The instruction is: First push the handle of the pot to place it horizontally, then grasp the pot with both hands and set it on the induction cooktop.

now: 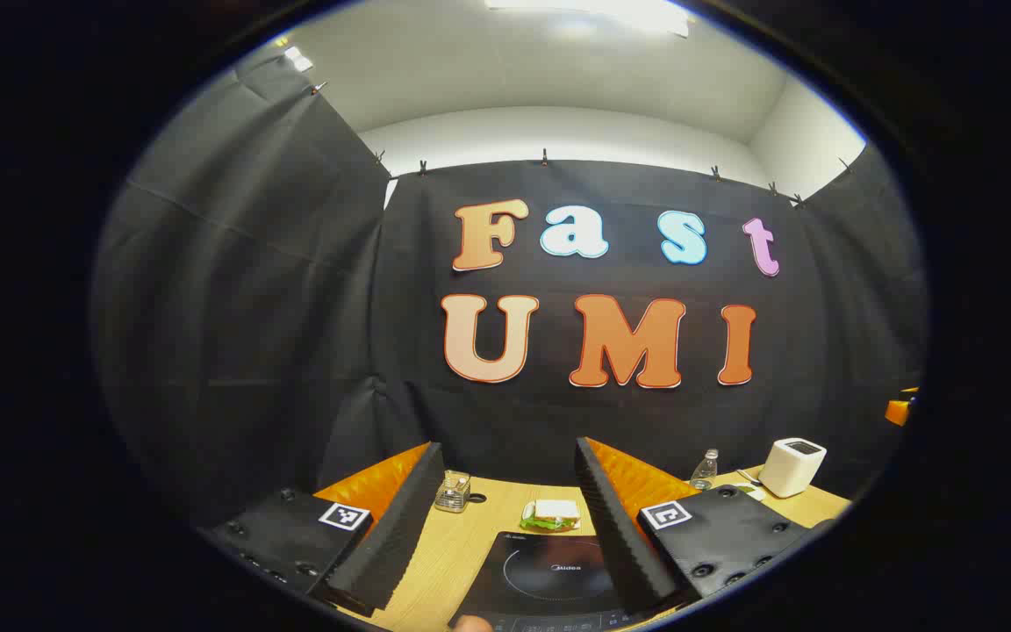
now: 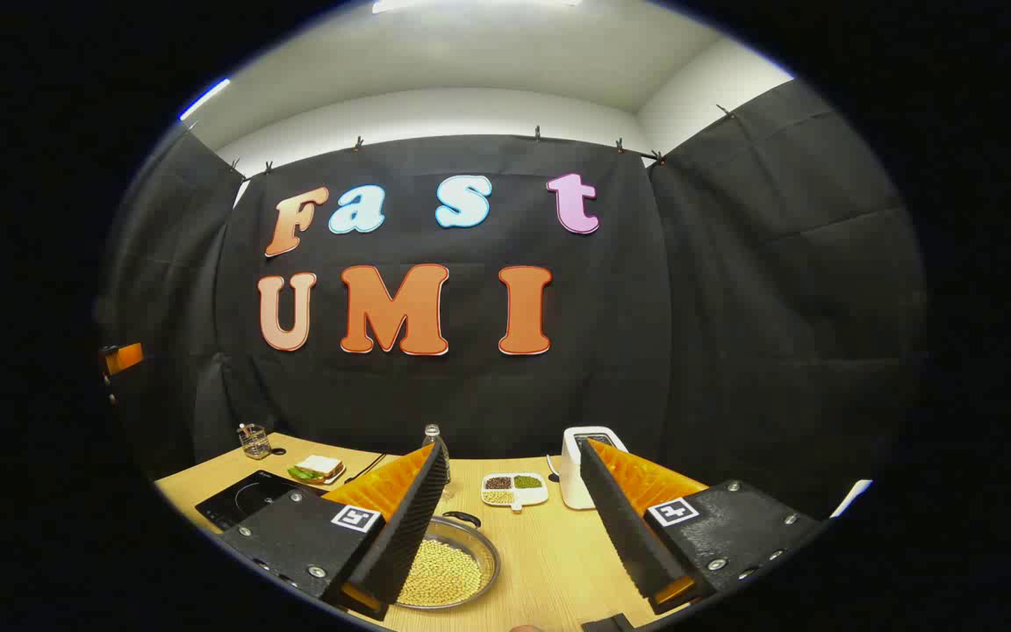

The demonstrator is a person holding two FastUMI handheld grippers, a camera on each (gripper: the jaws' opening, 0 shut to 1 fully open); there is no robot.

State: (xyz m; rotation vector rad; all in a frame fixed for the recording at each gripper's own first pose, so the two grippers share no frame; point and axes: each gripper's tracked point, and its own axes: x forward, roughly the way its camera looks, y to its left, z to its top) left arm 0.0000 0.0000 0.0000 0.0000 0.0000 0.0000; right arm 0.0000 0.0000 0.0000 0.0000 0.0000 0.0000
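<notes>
Steel pot (image 2: 446,570) — between right gripper (image 2: 505,535) fingers.

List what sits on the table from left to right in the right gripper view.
Glass jar → induction cooktop → sandwich → pot → divided dish → white appliance.

**Printed marks.** The induction cooktop (image 1: 549,570) bears a small pale brand word inside its heating ring and a smaller one at its far left corner. The row of control symbols along its near edge is too small to make out. The left gripper (image 1: 508,448) carries 2 square coded markers, one on each finger mount (image 1: 344,516) (image 1: 666,514). The right gripper (image 2: 512,448) carries 2 likewise (image 2: 356,518) (image 2: 671,511). None shows letters or numbers.
</notes>
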